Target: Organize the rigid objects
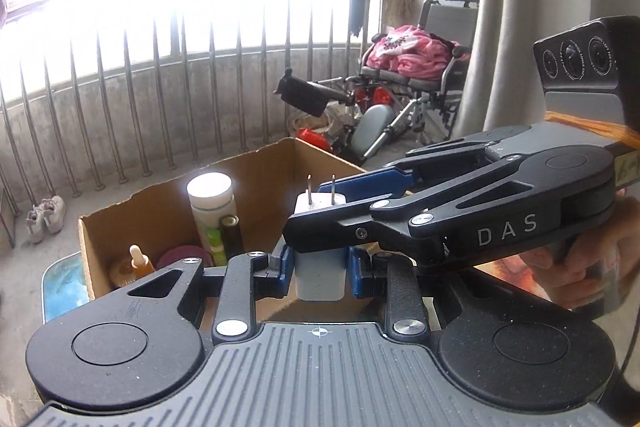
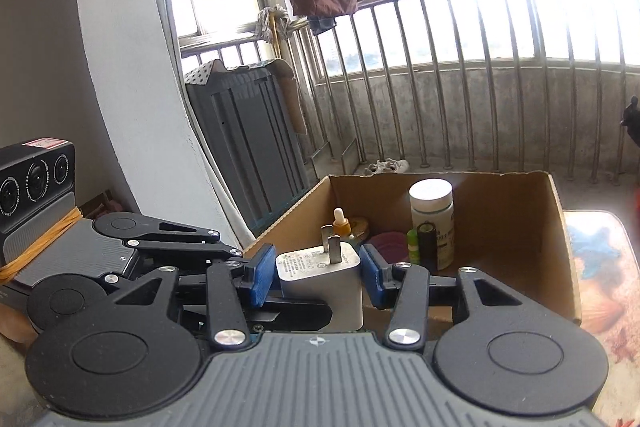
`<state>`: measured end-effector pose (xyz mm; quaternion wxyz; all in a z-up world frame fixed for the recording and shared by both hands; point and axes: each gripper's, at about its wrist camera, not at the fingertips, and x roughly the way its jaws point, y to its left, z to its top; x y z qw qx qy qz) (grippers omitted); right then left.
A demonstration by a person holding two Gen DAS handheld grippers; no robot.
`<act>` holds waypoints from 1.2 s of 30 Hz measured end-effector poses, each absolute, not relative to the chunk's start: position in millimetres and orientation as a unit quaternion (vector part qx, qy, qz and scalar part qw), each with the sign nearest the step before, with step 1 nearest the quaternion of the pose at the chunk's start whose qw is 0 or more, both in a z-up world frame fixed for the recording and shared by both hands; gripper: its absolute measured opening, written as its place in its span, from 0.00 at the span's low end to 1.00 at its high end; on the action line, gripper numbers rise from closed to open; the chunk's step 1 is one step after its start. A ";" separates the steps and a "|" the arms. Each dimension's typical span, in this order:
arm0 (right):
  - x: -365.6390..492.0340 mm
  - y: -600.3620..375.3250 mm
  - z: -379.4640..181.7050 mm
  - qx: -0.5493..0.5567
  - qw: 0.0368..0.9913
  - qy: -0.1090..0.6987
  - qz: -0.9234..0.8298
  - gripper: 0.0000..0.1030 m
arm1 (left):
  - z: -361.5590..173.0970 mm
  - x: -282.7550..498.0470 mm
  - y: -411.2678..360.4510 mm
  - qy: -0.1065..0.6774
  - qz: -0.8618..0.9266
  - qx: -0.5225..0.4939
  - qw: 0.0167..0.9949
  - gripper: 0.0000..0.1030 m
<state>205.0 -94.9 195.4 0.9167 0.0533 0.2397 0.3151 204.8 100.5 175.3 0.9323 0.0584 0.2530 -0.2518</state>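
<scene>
A white plug charger (image 1: 319, 277) with two metal prongs pointing up is held between both grippers, in front of an open cardboard box (image 1: 168, 203). My left gripper (image 1: 318, 275) is shut on its lower body. My right gripper (image 2: 318, 279) closes on the charger (image 2: 324, 287) too, its blue pads against both sides; it crosses the left wrist view (image 1: 332, 211) from the right. The box (image 2: 560, 227) holds a white bottle (image 2: 432, 223), a dropper bottle (image 2: 342, 225), a green tube and a dark tube.
The box stands on a table with a sea-pattern top (image 2: 600, 267). A metal balcony railing (image 1: 160, 87) runs behind. A wheelchair with pink cloth (image 1: 412, 67) stands back right. A dark folded panel (image 2: 248, 139) leans on the wall at left.
</scene>
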 end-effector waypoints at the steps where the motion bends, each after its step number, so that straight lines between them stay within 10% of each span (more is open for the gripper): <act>1: 219.9 -95.6 199.6 0.051 0.916 0.242 0.316 0.48 | 178.3 220.0 101.3 0.264 -0.254 0.069 0.928 0.25; 22: 393.1 -45.5 136.8 -0.027 0.820 0.486 0.301 0.41 | 96.8 351.6 103.9 0.435 -0.305 0.239 0.813 0.25; 36: 396.9 -36.3 132.8 -0.022 0.829 0.481 0.285 0.40 | 96.5 363.8 108.0 0.457 -0.267 0.261 0.808 0.29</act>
